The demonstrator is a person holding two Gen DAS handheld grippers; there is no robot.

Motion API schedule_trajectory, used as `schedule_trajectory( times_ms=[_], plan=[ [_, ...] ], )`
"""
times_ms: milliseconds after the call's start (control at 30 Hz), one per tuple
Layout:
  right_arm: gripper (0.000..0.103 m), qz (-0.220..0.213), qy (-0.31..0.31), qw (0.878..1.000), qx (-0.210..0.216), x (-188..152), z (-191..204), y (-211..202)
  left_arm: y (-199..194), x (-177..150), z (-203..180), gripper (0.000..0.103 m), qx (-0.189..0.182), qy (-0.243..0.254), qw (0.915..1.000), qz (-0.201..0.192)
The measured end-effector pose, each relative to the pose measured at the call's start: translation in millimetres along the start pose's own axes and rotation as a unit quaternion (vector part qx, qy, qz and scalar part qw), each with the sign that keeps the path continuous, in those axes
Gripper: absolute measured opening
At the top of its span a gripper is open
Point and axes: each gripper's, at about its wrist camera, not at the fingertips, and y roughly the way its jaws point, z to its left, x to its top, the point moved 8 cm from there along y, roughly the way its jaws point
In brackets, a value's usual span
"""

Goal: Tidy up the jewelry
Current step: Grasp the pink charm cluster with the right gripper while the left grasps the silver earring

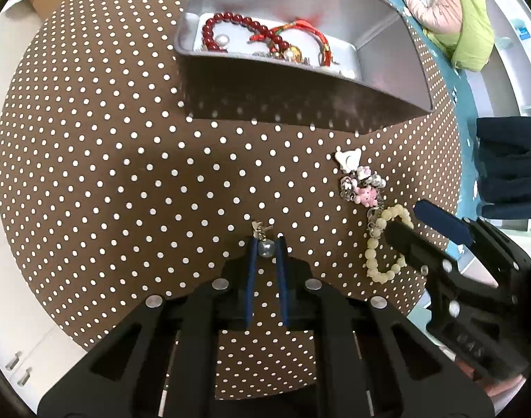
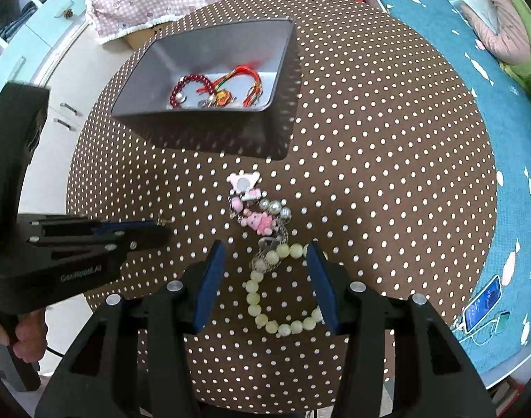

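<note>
My left gripper (image 1: 267, 244) is shut on a pearl earring (image 1: 266, 248) with a small silver top, low over the brown dotted tablecloth (image 1: 126, 174). It shows from the side in the right wrist view (image 2: 154, 230). My right gripper (image 2: 265, 261) is open, its jaws on either side of a pale green bead bracelet (image 2: 283, 325) lying on the cloth. A pink charm chain with pearls (image 2: 256, 209) lies just beyond it. The grey box (image 1: 300, 94) holds a dark red bead bracelet (image 1: 230, 22) and red cord bracelets (image 1: 300, 31).
The round table (image 2: 387, 139) ends close on the left and front. A teal rug (image 2: 474, 87) with a phone (image 2: 483, 301) lies to the right. A white cabinet (image 2: 67, 80) stands at the left.
</note>
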Motion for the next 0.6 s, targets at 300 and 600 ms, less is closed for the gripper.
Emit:
schedule_trajectory(
  times_ms=[300, 600],
  plan=[
    [0.035, -0.015, -0.015, 1.000, 0.012, 41.2, 7.0, 12.0, -29.1, 11.2, 6.8, 0.011, -0.015, -0.017, 0.9989, -0.041],
    [0.026, -0.001, -0.078, 0.997, -0.015, 40.6, 33.6, 39.8, -46.8, 24.5, 38.4, 0.011, -0.019, -0.039, 0.9982, -0.041]
  ],
)
